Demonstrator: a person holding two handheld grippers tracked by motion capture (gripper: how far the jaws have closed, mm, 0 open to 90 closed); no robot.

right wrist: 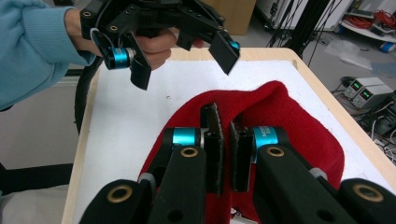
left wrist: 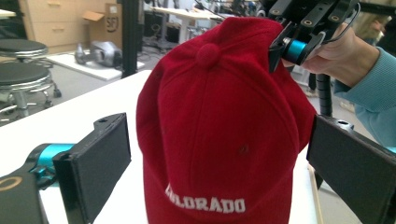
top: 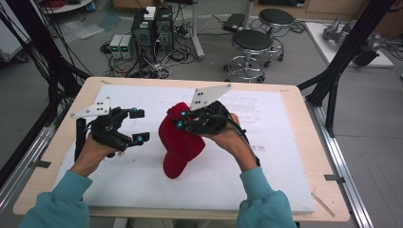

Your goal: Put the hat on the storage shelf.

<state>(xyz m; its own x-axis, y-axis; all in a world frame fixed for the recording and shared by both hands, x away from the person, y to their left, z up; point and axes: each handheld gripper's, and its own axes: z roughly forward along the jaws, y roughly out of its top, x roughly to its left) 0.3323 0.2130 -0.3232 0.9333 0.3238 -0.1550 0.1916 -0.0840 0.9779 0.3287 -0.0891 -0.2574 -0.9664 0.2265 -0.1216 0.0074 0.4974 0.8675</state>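
A red cap (top: 183,145) with white "COLORADO" lettering (left wrist: 205,204) hangs over the white sheet, its brim end near the surface. My right gripper (top: 183,118) is shut on the fabric at the cap's top, and red cloth (right wrist: 289,116) bunches around its jaws (right wrist: 224,149). My left gripper (top: 139,125) is open to the left of the cap and apart from it. In the left gripper view its two black pads (left wrist: 98,163) stand wide on either side of the cap (left wrist: 219,116) without touching it. The right gripper (left wrist: 292,46) pinches the cap's upper right edge there.
A white sheet (top: 285,166) covers most of the wooden table (top: 313,142). A thin wooden stick (top: 323,204) lies near the front right corner. Black frame posts (top: 332,80) rise at both sides. Stools (top: 252,45) and computer boxes (top: 152,28) stand on the floor beyond.
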